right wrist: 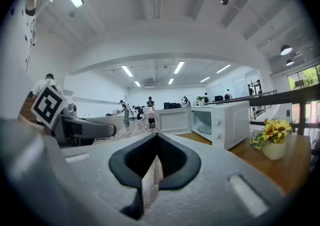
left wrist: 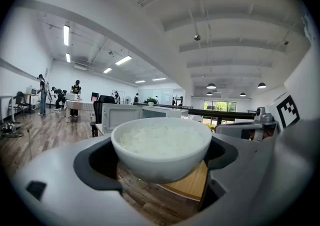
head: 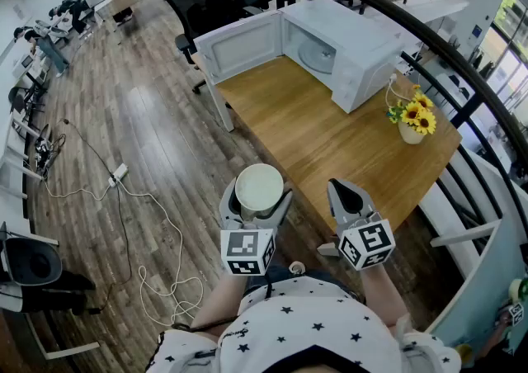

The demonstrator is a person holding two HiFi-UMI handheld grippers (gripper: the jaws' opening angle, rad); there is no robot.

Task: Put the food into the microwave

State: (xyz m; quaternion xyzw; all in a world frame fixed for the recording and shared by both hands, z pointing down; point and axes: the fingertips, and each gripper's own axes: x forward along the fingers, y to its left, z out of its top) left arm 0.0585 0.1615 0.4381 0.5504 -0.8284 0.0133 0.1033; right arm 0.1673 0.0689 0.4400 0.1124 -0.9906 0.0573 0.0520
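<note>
Rice (left wrist: 162, 139) fills a white bowl (head: 259, 188), and this bowl sits between the two jaws of the left gripper (head: 256, 202). In the left gripper view the jaws stand wide apart and press on the two sides of the bowl (left wrist: 161, 155), which hangs upright in the air with no support under it. In the head view the bowl is over the wooden floor (head: 140, 124), near the front corner of the worktop (head: 330, 144) but not above it.

The right gripper (head: 346, 198) is beside the left one, a little to its right and apart from it. In the right gripper view its jaws are together and nothing is between them (right wrist: 152, 170). Each gripper carries its marker cube (head: 247, 252) close to the person's body.

The white microwave (head: 351, 62) stands at the far end of the worktop, well apart from both grippers. Its door (head: 243, 45) is swung fully open to the left, and the round glass plate (head: 318, 55) shows inside the cavity. In the right gripper view the microwave (right wrist: 227, 122) appears ahead and to the right, with the door open.

A small pale vase (head: 410, 132) with yellow sunflowers (head: 419, 115) stands on the worktop near its right edge, just beside the microwave. A white cable (head: 124, 198) lies in loops on the floor at the left.
</note>
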